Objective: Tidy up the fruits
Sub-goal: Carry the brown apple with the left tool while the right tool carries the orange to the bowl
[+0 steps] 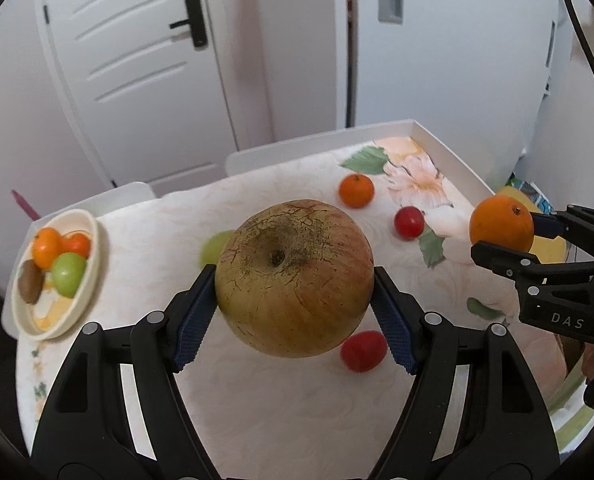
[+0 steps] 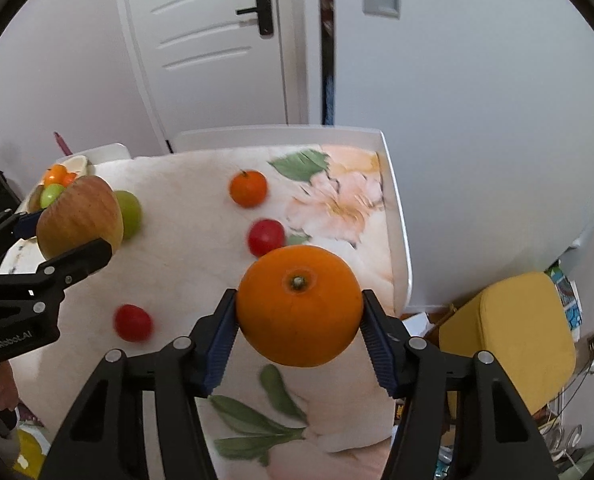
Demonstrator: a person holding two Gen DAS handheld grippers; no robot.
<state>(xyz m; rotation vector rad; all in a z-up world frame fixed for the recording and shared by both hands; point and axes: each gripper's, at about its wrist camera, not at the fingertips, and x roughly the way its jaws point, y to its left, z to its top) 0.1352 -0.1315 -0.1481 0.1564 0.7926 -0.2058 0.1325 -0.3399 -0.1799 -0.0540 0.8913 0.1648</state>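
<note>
My left gripper (image 1: pixel 295 280) is shut on a large russet apple (image 1: pixel 295 276) and holds it above the table; the apple also shows in the right wrist view (image 2: pixel 79 216). My right gripper (image 2: pixel 299 308) is shut on a big orange (image 2: pixel 299 304), held above the table's right side; the orange also shows in the left wrist view (image 1: pixel 501 224). A cream bowl (image 1: pixel 91 272) at the far left holds two small oranges, a green fruit and a kiwi. Loose on the cloth lie a tangerine (image 1: pixel 356 190), two red fruits (image 1: pixel 409 222) (image 1: pixel 363 351) and a green fruit (image 1: pixel 215 246).
The table has a floral cloth (image 2: pixel 337 200) and a white raised rim (image 2: pixel 401 240). A yellow stool (image 2: pixel 513 336) stands to the right of the table. A white door (image 2: pixel 217 40) and wall are behind. White chair backs (image 1: pixel 281 156) stand at the far edge.
</note>
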